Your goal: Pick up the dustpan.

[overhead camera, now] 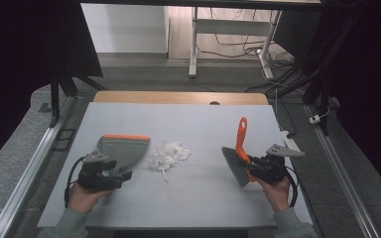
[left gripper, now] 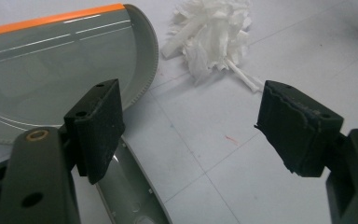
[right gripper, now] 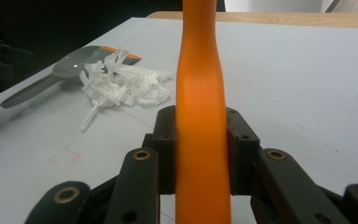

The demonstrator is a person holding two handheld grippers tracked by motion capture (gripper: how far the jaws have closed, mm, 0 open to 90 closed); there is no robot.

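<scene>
A grey dustpan [overhead camera: 123, 148] with an orange lip lies flat at the left of the table, its handle toward the person. My left gripper [overhead camera: 123, 175] hovers over that handle; in the left gripper view my left gripper [left gripper: 191, 126] stands open, with the dustpan [left gripper: 51, 79] and its handle under the left jaw and bare table between the jaws. A heap of white paper shreds [overhead camera: 168, 154] lies just right of the pan. My right gripper [overhead camera: 256, 166] is shut on the orange handle of a hand brush [overhead camera: 241, 136], grey bristles toward the shreds. In the right gripper view the orange handle [right gripper: 199, 70] rises between the jaws of my right gripper [right gripper: 200, 140].
The light grey tabletop [overhead camera: 203, 119] has a wooden strip along its far edge. Metal rails run down both sides of it. Beyond stand a desk frame [overhead camera: 194, 44] and loose cables on the floor. Bare table lies between the shreds [right gripper: 121, 86] and the brush.
</scene>
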